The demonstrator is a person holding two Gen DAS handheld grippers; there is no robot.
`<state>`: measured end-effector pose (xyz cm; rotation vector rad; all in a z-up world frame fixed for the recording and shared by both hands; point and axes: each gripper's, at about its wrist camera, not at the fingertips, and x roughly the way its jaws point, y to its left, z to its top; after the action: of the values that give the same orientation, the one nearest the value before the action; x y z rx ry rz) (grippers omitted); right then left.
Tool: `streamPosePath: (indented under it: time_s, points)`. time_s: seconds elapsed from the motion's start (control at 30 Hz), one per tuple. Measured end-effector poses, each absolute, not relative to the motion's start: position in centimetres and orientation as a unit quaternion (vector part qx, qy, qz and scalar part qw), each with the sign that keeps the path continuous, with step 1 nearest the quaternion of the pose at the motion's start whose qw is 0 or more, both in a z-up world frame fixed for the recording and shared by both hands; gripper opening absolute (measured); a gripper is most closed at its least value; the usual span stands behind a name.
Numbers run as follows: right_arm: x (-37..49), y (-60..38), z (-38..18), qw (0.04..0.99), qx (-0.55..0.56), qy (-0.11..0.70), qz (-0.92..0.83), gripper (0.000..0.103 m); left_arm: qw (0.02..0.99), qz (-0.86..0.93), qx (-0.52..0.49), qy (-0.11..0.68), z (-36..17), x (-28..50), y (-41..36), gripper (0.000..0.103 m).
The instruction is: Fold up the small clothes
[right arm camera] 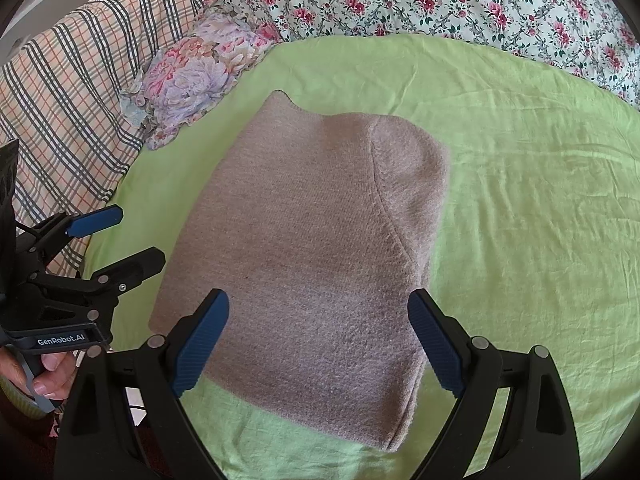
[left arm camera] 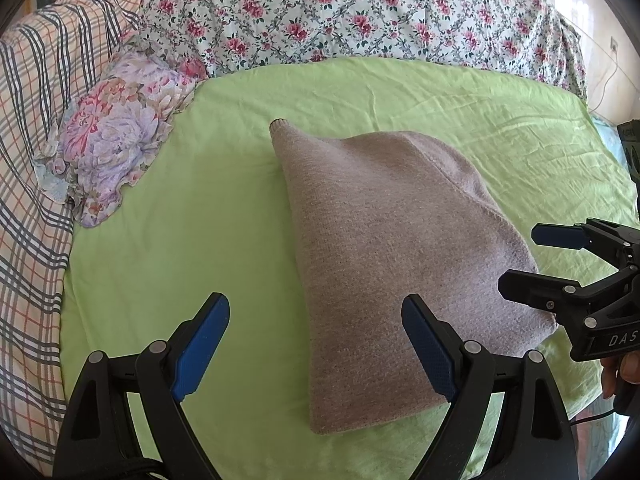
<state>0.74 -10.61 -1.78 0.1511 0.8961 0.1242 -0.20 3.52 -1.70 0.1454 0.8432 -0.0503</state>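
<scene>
A folded taupe knit garment [left arm camera: 392, 264] lies flat on the green sheet [left arm camera: 200, 216]; it also fills the middle of the right wrist view [right arm camera: 316, 256]. My left gripper [left arm camera: 316, 320] is open and empty, hovering over the garment's near left edge. My right gripper [right arm camera: 318, 320] is open and empty, above the garment's near edge. The right gripper shows at the right of the left wrist view [left arm camera: 520, 260], beside the garment's right corner. The left gripper shows at the left of the right wrist view [right arm camera: 140, 236], beside the garment's left edge.
A floral pillow [left arm camera: 116, 152] lies at the sheet's far left, also in the right wrist view [right arm camera: 192, 76]. A rose-print quilt [left arm camera: 360, 12] is heaped along the back. A plaid blanket [left arm camera: 36, 160] lies on the left. A cable [left arm camera: 604, 84] hangs by the wall.
</scene>
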Motion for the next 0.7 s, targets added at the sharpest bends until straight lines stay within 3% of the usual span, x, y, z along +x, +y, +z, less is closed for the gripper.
streamPosePath:
  time_s: [0.7]
  points:
    - [0.7,-10.73,-1.7,0.897,0.072,0.432,0.061,0.091,0.909,-0.028,0.072,0.409,-1.65,0.0,3.39,0.089]
